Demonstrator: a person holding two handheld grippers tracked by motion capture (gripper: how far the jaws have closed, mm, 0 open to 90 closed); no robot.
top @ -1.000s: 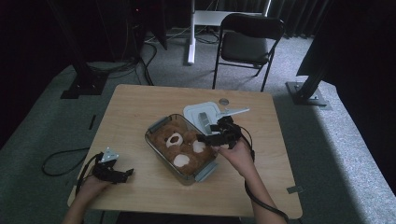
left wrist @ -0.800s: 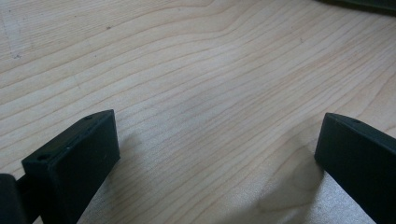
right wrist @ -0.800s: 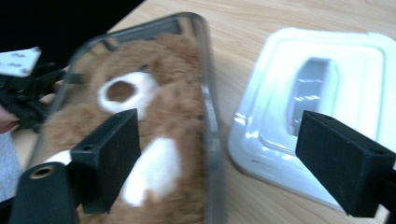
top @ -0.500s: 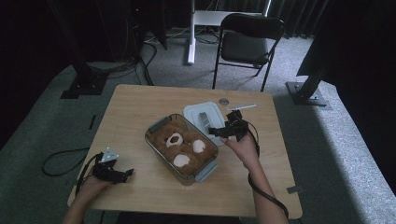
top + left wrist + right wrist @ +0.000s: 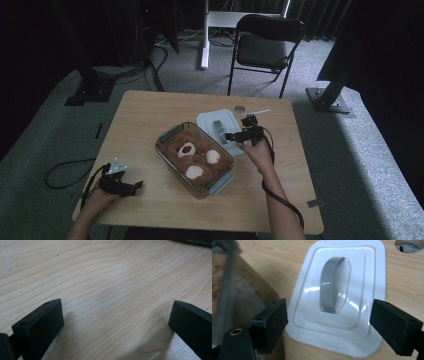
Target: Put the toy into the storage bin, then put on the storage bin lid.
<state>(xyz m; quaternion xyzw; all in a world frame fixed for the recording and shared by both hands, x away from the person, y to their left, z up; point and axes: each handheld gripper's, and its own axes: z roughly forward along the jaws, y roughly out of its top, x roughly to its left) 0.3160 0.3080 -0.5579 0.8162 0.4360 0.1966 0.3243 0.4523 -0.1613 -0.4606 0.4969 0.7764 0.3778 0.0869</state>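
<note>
A glass container (image 5: 222, 181) holds a brown teddy bear (image 5: 192, 155) mid-table. Just beyond it lies a white lid (image 5: 210, 120) with a grey handle (image 5: 218, 127). My right gripper (image 5: 229, 136) hovers low over the lid's near right end. In the right gripper view the right gripper (image 5: 329, 315) is open, its jaws wide either side of the lid (image 5: 362, 277) and grey handle (image 5: 332, 285), and its pads do not touch them. Those jaws have just been closing slightly, gripping nothing. My left gripper (image 5: 136, 186) rests at the table's front left. It also stands open over bare wood (image 5: 116, 307).
The container's glass wall (image 5: 234, 295) stands close to the right gripper's left jaw. A round hole (image 5: 240, 108) and a thin white stick (image 5: 257, 112) lie behind the lid. A black chair (image 5: 267, 47) stands beyond the table's far edge.
My right gripper has left the space above the teddy bear, going right and down to the white lid. The left gripper has stayed put.
</note>
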